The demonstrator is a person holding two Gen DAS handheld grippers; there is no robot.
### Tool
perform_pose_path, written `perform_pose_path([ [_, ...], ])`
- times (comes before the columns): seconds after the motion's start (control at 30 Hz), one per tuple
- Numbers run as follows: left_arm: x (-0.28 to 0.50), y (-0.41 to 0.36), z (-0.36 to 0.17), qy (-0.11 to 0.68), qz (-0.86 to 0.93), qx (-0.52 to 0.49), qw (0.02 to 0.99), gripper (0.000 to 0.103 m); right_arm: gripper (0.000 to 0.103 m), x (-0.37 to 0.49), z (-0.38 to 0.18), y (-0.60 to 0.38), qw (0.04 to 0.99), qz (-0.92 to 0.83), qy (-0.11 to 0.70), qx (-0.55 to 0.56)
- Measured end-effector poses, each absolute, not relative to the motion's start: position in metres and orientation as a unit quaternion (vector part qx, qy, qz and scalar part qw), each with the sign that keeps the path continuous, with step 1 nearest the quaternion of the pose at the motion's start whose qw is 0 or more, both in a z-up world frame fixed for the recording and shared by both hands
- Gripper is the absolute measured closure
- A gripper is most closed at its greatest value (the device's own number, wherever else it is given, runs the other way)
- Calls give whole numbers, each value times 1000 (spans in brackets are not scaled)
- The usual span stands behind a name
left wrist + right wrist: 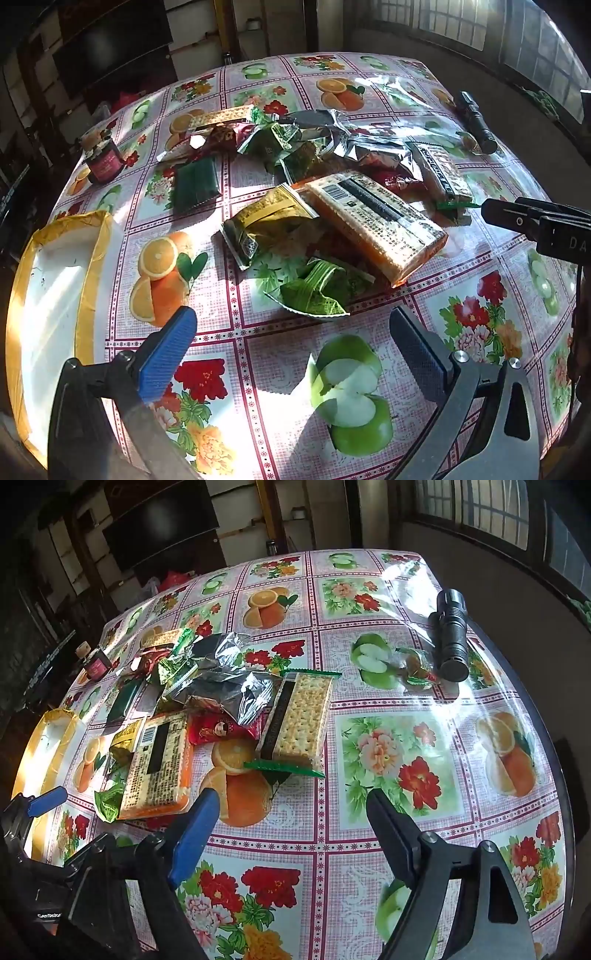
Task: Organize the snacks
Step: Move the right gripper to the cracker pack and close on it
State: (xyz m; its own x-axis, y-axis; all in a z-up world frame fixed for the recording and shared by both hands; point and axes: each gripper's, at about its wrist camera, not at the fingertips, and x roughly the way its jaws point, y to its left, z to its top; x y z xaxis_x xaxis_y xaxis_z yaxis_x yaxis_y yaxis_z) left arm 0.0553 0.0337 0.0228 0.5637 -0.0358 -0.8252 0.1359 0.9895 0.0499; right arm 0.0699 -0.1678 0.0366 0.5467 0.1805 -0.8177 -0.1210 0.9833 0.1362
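While our left gripper (291,343) and right gripper (293,812) hover with jaws wide, snack packets (376,225) lie heaped on the tabletop (388,849).

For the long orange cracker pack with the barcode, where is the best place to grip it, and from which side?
Probably grip the orange cracker pack across its narrow width at the near end, coming from above with the left hand-held gripper, which is open. The pack lies flat but rests on other wrappers, so its long edges look reachable.
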Motion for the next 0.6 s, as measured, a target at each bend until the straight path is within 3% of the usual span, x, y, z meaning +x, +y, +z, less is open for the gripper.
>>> perform_pose_path([
  [0.5, 54, 23, 21, 491, -57, 74, 866, 0, 22, 112, 21, -170, 868, 81, 488, 38],
  [0.6, 58, 20, 14, 495, -66, 80, 863, 0, 26, 128, 15, -165, 863, 86, 496, 40],
])
